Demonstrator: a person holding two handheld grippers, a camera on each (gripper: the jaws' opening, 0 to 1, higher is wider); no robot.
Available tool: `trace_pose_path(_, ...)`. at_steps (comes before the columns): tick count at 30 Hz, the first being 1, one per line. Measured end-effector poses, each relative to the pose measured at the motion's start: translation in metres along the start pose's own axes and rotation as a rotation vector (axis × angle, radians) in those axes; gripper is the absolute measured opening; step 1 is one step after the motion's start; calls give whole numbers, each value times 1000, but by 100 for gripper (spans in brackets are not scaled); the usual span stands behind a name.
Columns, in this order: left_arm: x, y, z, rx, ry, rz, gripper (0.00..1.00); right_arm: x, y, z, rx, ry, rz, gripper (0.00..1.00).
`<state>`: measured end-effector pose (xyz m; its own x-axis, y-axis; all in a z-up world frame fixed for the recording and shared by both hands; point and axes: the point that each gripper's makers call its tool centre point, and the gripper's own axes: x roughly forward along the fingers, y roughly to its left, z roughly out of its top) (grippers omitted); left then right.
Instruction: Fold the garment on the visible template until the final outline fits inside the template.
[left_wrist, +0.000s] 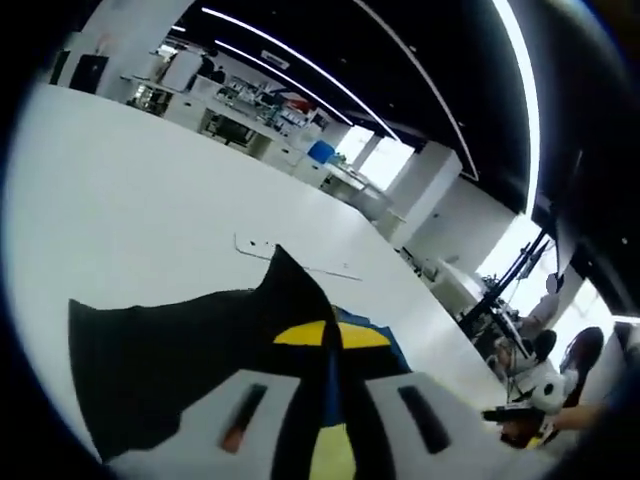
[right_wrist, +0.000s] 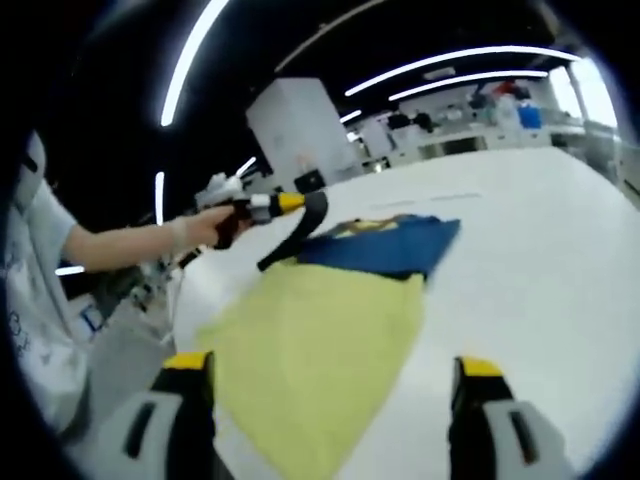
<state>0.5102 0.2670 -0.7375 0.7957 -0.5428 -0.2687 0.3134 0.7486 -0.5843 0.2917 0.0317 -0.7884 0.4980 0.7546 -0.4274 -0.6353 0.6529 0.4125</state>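
The garment (right_wrist: 320, 340) lies on the white table (right_wrist: 540, 230), a yellow stretch near me and a dark blue part (right_wrist: 395, 245) beyond it. In the right gripper view my right gripper (right_wrist: 330, 365) stands open, jaws wide apart above the yellow cloth's near end, holding nothing. A person's hand holds my left gripper (right_wrist: 262, 207) at the garment's far left, with a dark strip of cloth hanging from it. In the left gripper view my left gripper (left_wrist: 330, 385) is shut on a raised dark fold of the garment (left_wrist: 290, 300); yellow and blue cloth show behind the fold.
Thin outline marks (left_wrist: 300, 265) lie on the white table (left_wrist: 150, 200) just past the raised fold. Benches with equipment (left_wrist: 250, 105) stand far back. A seated person (left_wrist: 550, 305) and stands are off the table's right side. A person's arm (right_wrist: 110, 245) reaches in from the left.
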Motion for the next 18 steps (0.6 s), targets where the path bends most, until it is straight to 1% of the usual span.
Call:
trace_pose_path(6, 25, -29, -15, 10, 29, -43, 0, -7, -3, 0, 20, -16, -14, 100)
trace_pose_path(8, 34, -37, -19, 8, 43, -69, 0, -9, -5, -1, 24, -18, -22, 100)
trace_pose_path(9, 41, -47, -23, 17, 52, -83, 0, -9, -6, -2, 25, -17, -25, 100)
trace_pose_path(10, 44, -52, -26, 26, 62, -90, 0, -10, -7, -2, 28, -18, -27, 100)
trace_pose_path(11, 49, -58, -32, 53, 84, -107, 0, -11, -8, -2, 31, -20, -29, 100)
trace_pose_path(13, 57, -66, -41, 67, 108, -127, 0, -13, -11, -3, 36, -23, -34, 100)
trace_pose_path(15, 63, -74, -48, 67, 117, -138, 0, -13, -12, -3, 39, -24, -37, 100)
trace_pose_path(16, 66, -83, -55, 66, 123, -150, 0, -13, -13, -4, 44, -26, -38, 100)
trace_pose_path(18, 69, -86, -64, 66, 142, -162, 0, -13, -13, -5, 47, -24, -40, 99)
